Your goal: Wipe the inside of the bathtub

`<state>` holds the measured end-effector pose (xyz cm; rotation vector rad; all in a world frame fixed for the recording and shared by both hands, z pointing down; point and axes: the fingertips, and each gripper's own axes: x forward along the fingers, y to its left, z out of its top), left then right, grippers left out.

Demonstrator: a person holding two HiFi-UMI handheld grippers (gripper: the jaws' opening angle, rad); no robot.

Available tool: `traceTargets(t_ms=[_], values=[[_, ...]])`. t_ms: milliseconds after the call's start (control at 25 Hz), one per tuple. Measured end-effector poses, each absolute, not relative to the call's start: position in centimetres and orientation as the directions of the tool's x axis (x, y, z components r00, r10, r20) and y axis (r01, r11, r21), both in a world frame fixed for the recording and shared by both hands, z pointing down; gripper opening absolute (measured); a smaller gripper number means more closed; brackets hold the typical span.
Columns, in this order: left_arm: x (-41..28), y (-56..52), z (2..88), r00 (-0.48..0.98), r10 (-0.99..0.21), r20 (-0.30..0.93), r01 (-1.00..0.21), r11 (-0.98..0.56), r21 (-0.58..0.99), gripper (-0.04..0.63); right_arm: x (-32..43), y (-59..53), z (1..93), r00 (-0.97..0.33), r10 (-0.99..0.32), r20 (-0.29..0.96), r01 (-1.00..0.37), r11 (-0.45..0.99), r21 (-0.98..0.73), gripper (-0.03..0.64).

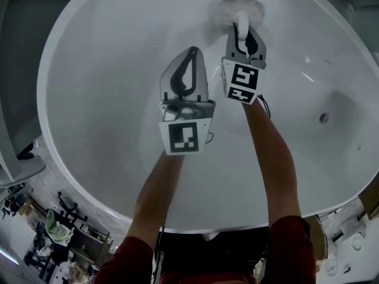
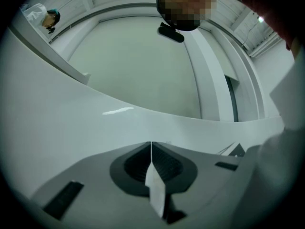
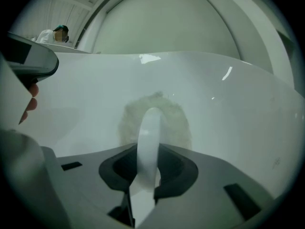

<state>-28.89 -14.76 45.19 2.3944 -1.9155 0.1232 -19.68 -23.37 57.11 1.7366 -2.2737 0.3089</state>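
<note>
Nearest the camera, two dark red sleeves (image 1: 142, 259) give way to bare forearms (image 1: 272, 158) that reach down into the white bathtub (image 1: 100, 99). The left gripper (image 1: 192, 53) hangs over the tub's inner slope with its marker cube toward the head camera. In the left gripper view its fingers (image 2: 151, 147) are pressed together with nothing between them, and they point at the smooth white tub wall without touching it. Just beside it and a little farther in, the right gripper (image 1: 244, 33) has its fingers clamped on a white handle (image 3: 148, 137) that curves up between them. Past the handle sits a fluffy pale pad (image 3: 155, 116), round and fuzzy-edged, and it lies against the tub's inner wall. In the head view this pad (image 1: 237, 9) is on the far inner side of the tub, just beyond the right gripper's tips. Well off to the right, a small round fitting (image 1: 323, 118) is set in the tub's inner surface.
</note>
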Motion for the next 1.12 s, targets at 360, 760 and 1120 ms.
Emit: traceTargets(t_ms=[360,760,1120], values=[[-23.7,-13.7,43.6,0.212,-0.97,0.116,-0.976,-0.216,-0.024,0.017,-13.6,-23.0,56.4,-0.213,-0.91,0.356,-0.97,0.242,0.037,0.091],[-12.7,-13.6,44.6,0.282,-0.951,0.124,-0.957,-0.288,-0.036,0.017,-0.5,-21.0,58.9,-0.134,-0.913,0.385,-0.98,0.18,0.088,0.091],[1.7,-11.6,46.5,0.388,-0.911,0.143,-0.916,-0.398,-0.05,0.017,13.7,-18.0,60.9,-0.061,-0.92,0.388,-0.992,0.099,0.08,0.091]])
